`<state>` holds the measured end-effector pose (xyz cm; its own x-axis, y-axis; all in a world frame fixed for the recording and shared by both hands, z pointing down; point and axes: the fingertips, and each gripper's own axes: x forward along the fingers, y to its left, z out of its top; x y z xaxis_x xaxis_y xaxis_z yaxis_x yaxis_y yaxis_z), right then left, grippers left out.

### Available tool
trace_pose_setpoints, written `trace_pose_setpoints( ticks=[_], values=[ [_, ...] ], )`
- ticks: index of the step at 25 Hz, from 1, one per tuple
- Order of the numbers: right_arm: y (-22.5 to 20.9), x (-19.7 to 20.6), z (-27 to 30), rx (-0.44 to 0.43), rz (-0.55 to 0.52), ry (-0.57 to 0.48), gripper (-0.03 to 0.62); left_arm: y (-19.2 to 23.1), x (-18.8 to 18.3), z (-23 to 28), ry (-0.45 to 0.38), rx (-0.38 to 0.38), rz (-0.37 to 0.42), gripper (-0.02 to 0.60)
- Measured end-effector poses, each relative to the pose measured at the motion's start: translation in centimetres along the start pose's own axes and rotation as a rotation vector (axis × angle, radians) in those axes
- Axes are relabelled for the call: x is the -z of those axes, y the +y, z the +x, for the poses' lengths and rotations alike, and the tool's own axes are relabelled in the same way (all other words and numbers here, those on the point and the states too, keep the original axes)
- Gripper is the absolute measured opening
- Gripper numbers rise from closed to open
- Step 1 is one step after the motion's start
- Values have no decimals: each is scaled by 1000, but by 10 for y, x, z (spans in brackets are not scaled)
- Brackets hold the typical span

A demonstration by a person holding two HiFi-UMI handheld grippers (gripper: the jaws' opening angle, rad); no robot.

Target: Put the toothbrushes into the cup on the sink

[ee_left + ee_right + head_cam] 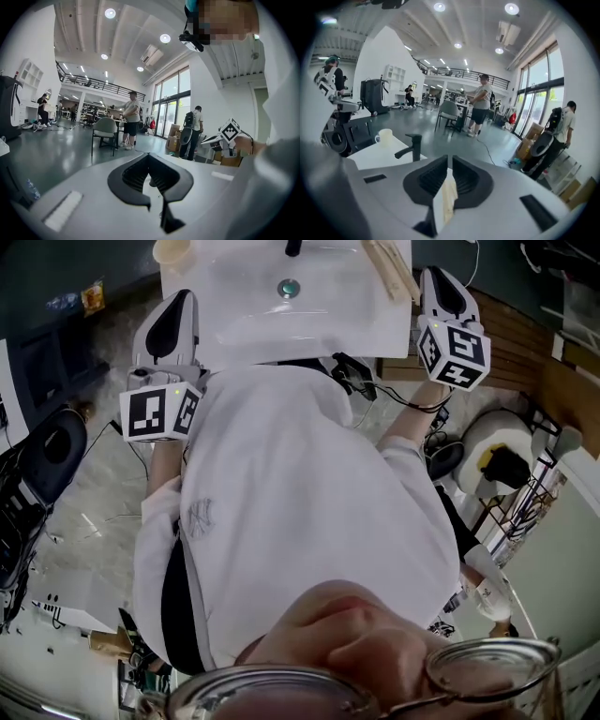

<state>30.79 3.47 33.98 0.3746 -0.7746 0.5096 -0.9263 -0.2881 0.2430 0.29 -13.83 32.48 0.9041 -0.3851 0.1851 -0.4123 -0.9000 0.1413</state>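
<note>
A white sink [328, 320] with a round drain [289, 287] lies ahead of me. A cream cup [173, 251] stands at its far left corner; the right gripper view has the cup [384, 136] beside a black faucet [411, 146]. My right gripper [433, 277] hangs at the sink's right edge, shut on a pale wooden toothbrush [392, 268] that sticks out over the basin. The toothbrush's wood [447, 194] shows between its closed jaws [449, 161]. My left gripper [176, 313] hovers off the sink's left edge, jaws together with nothing in them [149, 157].
Several people stand in the hall beyond, near a grey chair [104, 131] and cardboard boxes [174, 143]. Cables and a white round device [497, 460] sit on the floor to my right. Black equipment [52, 451] stands to my left.
</note>
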Motion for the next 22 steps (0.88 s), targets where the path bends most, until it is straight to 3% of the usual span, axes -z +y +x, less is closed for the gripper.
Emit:
trace_pose_setpoints(
  ticks=[5,8,22],
  values=[
    [-34,43,32,-52,25,126,16,-8,-2,6,10,-21,0,9],
    [-41,72,57,-102,-10,238,105,-13,-3,10,18,-35,-2,9],
    [-42,181,149,-373,-176,616,107,-40,6,41,60,-101,-32,9]
  ],
)
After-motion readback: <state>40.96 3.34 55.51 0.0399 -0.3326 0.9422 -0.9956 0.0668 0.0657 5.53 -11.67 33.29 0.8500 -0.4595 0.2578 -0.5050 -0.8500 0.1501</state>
